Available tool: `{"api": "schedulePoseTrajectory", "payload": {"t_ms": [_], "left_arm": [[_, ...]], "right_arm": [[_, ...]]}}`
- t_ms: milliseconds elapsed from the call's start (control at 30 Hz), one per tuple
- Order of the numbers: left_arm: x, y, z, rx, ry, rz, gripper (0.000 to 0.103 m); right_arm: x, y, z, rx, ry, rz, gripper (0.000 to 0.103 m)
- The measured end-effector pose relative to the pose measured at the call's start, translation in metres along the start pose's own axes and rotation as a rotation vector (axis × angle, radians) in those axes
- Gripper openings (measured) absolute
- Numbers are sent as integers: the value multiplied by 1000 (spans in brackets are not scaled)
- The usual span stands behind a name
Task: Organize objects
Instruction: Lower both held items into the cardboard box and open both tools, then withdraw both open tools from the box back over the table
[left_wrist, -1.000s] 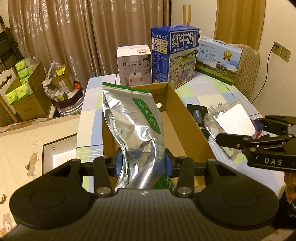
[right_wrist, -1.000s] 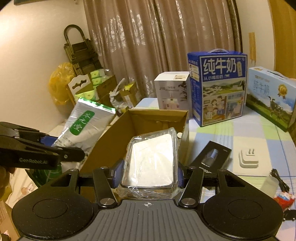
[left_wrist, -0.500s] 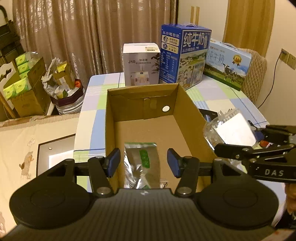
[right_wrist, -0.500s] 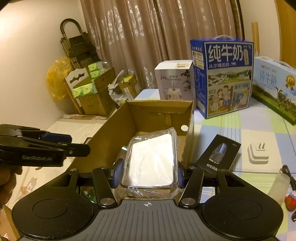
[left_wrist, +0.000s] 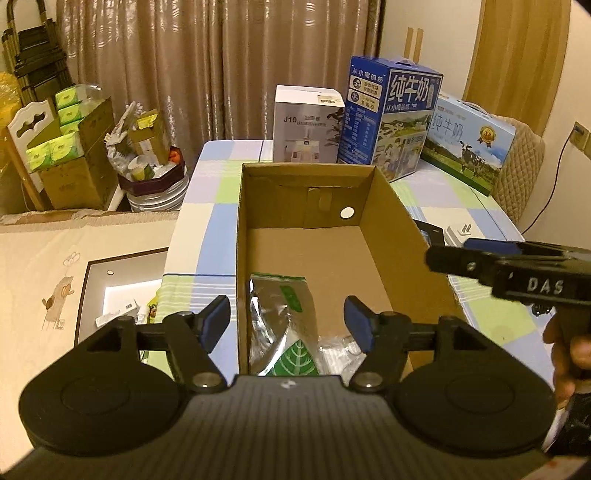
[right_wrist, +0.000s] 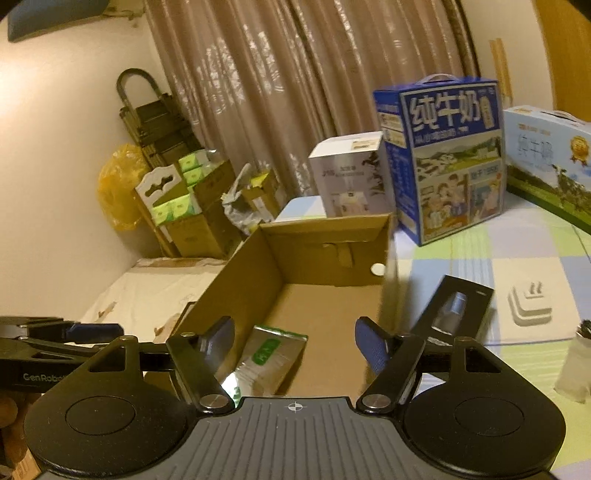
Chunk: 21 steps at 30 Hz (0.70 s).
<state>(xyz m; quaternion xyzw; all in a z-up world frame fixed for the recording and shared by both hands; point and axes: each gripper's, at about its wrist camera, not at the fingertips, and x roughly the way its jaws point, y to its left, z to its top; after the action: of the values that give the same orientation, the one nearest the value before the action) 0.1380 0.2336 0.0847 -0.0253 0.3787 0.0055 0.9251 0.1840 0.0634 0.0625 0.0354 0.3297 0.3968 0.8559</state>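
Both grippers empty: left gripper (left_wrist: 287, 322) and right gripper (right_wrist: 295, 343) fingers spread wide; foil pouch (left_wrist: 280, 317) lies in cardboard box (left_wrist: 391, 236) near end; risk: black sleeve (right_wrist: 456, 310) sits tight against box's right wall, approach could clip wall.

The checked table (left_wrist: 207, 236) bears a cardboard box (left_wrist: 395, 236) and apparently 3 cartons.

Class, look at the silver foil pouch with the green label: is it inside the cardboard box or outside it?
Inside. The foil pouch lies flat on the floor of the cardboard box, between its side walls, free of both tools.
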Motion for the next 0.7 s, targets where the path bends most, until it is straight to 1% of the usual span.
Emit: {"api": "schedulePoseTrajectory", "payload": {"t_ms": [133,200,233,333,533,700], "left_arm": [[-8,-2,-7,-27,-3,-6,66],[-14,-7,-12,-31,-7,-6,68],[-17,-10,-15,-32,-10,-7,71],[-29,-20,-20,-40,-22,-13,72],[-49,-49,-31,-25,-29,-31,76],[-61,-75,-39,-11,-30,-48,83]], "right_arm": [[-21,-11,-9,36,-4,-22,70],[-35,-17,-18,56,-4,-36,70],[-42,-20,-22,61,-1,-45,70],[-64,-28,-36,66,4,-77,70],[-107,-47,-52,91,-6,-129,70],[-139,-56,-58,93,-24,-163,70]]}}
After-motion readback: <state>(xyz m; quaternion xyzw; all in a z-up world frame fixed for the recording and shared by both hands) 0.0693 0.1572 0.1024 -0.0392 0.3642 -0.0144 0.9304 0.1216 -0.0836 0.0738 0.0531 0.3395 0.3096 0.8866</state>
